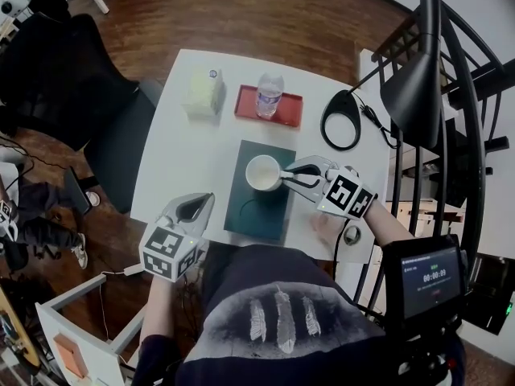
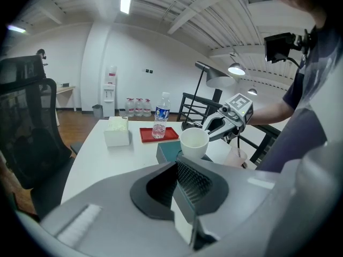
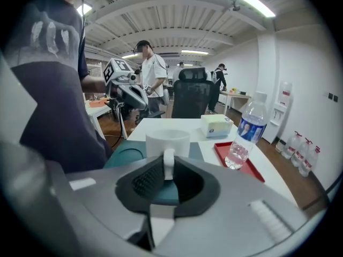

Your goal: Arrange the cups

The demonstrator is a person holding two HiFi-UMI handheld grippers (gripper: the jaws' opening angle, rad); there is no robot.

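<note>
A white cup is on or just over the far end of a dark green mat in the middle of the white table; I cannot tell whether it touches the mat. My right gripper comes in from the right and is shut on the cup's handle; the cup stays upright just ahead of its jaws. My left gripper hovers at the table's near left edge, shut and holding nothing, well short of the cup. A round recess shows on the mat's near half.
At the table's far side are a tissue box and a red tray holding a water bottle. A black desk lamp with its base stands at the right. A pale translucent cup sits near the right edge.
</note>
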